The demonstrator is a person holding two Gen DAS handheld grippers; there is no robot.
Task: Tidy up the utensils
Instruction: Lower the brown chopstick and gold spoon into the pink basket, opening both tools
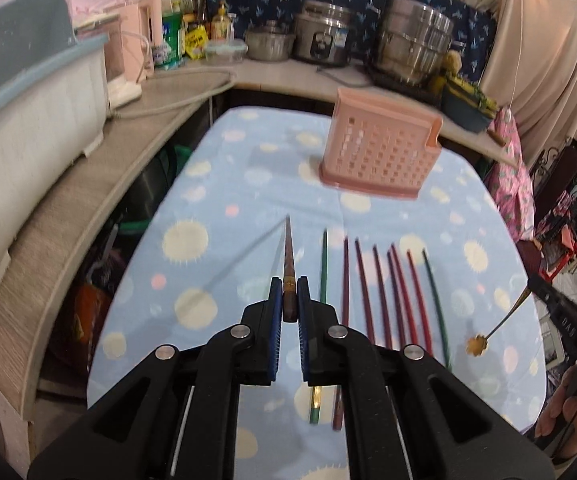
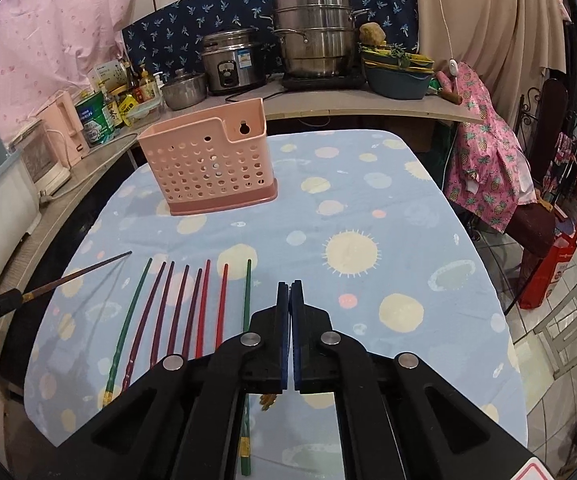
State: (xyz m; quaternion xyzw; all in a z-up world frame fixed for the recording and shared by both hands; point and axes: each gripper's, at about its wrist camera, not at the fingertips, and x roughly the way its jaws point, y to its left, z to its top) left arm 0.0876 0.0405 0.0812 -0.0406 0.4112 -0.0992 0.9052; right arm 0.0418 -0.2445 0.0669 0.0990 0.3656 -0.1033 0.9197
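My left gripper (image 1: 289,292) is shut on a brown chopstick (image 1: 288,256), held above the table with its tip pointing toward the pink utensil holder (image 1: 380,152). The holder also shows in the right wrist view (image 2: 208,164), standing upright at the table's far side. Several green, purple and red chopsticks (image 1: 384,292) lie side by side on the cloth; they also show in the right wrist view (image 2: 184,308). My right gripper (image 2: 289,286) is shut on a thin gold utensil with a flower-shaped end (image 1: 475,345), which hangs down under the jaws.
The table (image 2: 368,220) has a blue dotted cloth. A counter behind holds pots (image 2: 312,36), a rice cooker (image 2: 230,64), bottles and a white bin (image 1: 28,120). A chair with pink cloth (image 2: 484,168) stands at the right.
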